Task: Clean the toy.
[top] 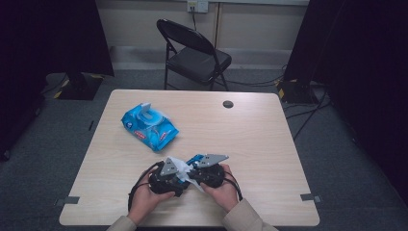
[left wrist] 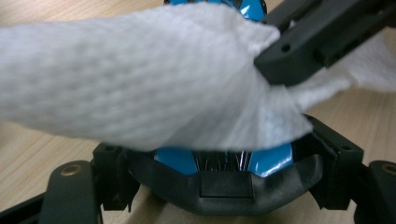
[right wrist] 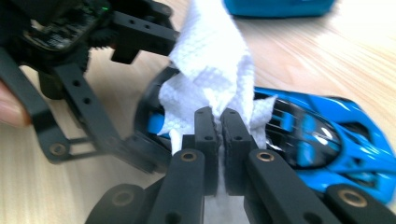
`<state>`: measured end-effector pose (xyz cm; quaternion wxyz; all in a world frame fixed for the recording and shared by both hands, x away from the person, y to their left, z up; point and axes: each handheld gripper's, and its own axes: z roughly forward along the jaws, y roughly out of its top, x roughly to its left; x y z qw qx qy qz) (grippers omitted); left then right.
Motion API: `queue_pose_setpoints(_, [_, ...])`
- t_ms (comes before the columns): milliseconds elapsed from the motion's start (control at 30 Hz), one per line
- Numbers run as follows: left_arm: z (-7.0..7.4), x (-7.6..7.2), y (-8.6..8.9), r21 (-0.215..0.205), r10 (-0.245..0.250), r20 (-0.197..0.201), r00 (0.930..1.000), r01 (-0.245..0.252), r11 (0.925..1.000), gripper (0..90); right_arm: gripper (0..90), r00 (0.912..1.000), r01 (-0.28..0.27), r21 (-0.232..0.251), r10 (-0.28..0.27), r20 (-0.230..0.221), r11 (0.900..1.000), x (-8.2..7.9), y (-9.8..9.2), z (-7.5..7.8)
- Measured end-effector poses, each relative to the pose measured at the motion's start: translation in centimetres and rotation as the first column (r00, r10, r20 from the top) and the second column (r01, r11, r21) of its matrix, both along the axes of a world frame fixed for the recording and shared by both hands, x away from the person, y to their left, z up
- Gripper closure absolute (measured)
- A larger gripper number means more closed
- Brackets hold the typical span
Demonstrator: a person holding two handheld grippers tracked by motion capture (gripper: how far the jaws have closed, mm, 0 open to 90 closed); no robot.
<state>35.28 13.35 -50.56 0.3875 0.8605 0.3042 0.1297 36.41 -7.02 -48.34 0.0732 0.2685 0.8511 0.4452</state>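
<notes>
A small blue toy car [right wrist: 327, 140] lies near the table's front edge, held across its body by my left gripper [left wrist: 224, 158], whose black jaws press on both of its sides. My right gripper [right wrist: 220, 116] is shut on a white wet wipe [right wrist: 210, 65], with the jaws pinched tight on the folded cloth. The wipe [left wrist: 140, 88] drapes over the car's top and hides most of it. In the high view the two grippers meet tip to tip, left gripper [top: 182, 179] and right gripper [top: 191, 174], with the wipe [top: 179, 166] bunched between them.
A blue packet of wipes [top: 149, 126] with its white lid flipped up lies left of the table's [top: 250, 125] middle. A round cable hole [top: 228, 104] sits near the far edge. A black folding chair [top: 195, 53] stands beyond the table.
</notes>
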Motion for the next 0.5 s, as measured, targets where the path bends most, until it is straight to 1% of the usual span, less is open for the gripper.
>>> queue_pose_setpoints(167, [0.0, 0.0, 0.0, -0.001, 0.0, 0.0, 1.0, 0.0, 1.0, 24.6, 87.8, 0.9995, 0.025, 0.002, -0.025, -0.018, 1.0, 0.4, -0.9, -0.2])
queue_pose_setpoints(233, [0.0, 0.0, 0.0, -0.002, 0.001, 0.0, 1.0, -0.001, 1.0, 24.6, 87.8, 0.9995, 0.028, -0.004, -0.028, -0.016, 1.0, 0.4, -1.0, -0.2])
queue_pose_setpoints(300, [0.0, 0.0, 0.0, -0.001, 0.001, 0.0, 1.0, -0.001, 1.0, 24.6, 87.9, 0.9993, 0.034, -0.024, -0.035, -0.015, 0.999, 0.4, -1.2, -0.2])
queue_pose_setpoints(400, [0.0, 0.0, 0.0, 0.0, 0.001, 0.0, 1.0, -0.001, 1.0, 24.6, 87.9, 0.9986, 0.048, -0.018, -0.048, -0.023, 0.999, 0.5, -1.6, -0.2])
queue_pose_setpoints(500, [0.0, 0.0, 0.0, 0.0, 0.0, 0.0, 1.0, 0.0, 1.0, 24.6, 87.9, 0.9969, 0.074, -0.01, -0.074, -0.027, 0.997, 0.8, -2.0, -0.2])
